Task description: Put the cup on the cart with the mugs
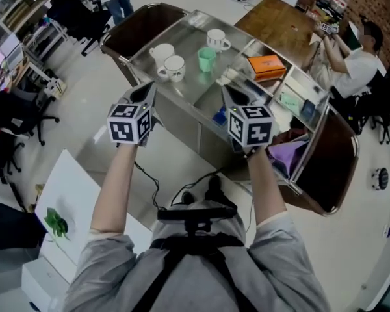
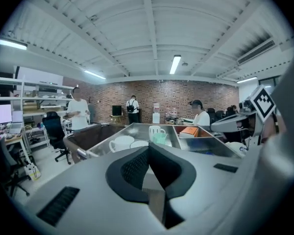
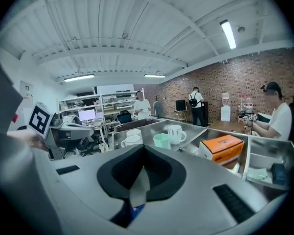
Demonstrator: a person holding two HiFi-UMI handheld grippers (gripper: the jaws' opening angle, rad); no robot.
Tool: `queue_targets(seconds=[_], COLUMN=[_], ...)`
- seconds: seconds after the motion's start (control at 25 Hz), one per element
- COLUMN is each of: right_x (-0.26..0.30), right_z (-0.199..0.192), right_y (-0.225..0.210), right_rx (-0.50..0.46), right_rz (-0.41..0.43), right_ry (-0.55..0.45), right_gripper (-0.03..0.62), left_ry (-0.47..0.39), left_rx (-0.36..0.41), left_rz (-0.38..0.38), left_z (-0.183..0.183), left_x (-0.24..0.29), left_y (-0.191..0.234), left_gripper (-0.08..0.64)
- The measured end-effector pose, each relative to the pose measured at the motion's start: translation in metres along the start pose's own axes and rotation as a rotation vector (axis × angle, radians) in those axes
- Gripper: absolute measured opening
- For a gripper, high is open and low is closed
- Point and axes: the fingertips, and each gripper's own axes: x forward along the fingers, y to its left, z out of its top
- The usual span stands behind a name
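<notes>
Green cup (image 1: 207, 58) on cart (image 1: 186, 43), well beyond left tool (image 1: 145, 91)

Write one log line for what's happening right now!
left gripper: shut, empty | right gripper: shut, empty | green cup: on cart beside white mugs

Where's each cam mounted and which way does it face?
Head view: on the head, steeply down at the cart; both forearms, left gripper, right gripper show.
Left gripper view: on that gripper, level along its shut jaws toward the cart; right gripper at right edge.
Right gripper view: same on the other gripper, jaws shut; left gripper at left edge.
Shared: all see the green cup and white mugs.
</notes>
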Motion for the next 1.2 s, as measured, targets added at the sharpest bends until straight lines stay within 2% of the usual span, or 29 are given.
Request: queue_targets(seconds=[0.28, 0.48, 0.68, 0.96, 1.2], right_x=[-0.035, -0.049, -0.043, -0.040, -0.041], right_z=[-0.033, -0.064, -0.095, -0.095, -0.094], right_y=[0.039, 0.066, 0.082, 0.091, 0.088], right_rx=[0.052, 0.050, 0.058, 0.031, 0.030], right_rz=[0.021, 0.049, 0.053, 0.054, 0.051], right_ry=[-0.004, 0.018, 0.067, 0.067, 0.064], right_gripper=[0.008, 0.008, 0.006, 0.005, 0.005], left_ry=[0.020, 0.029, 0.040, 0.043, 0.046], left_rx=[-0.112, -0.133, -0.152, -0.166, -0.174], left_rz=[0.081, 0.138, 0.177, 0.194, 0.179], left_z=[-0.071, -0.103, -0.123, -0.133, -0.138], left_x=[-0.063, -0.099, -0.120, -0.134, -0.134], left_y=[0.006, 0.012, 0.022, 0.029, 0.028], left_gripper=[0.002, 0.003, 0.003, 0.003, 0.003])
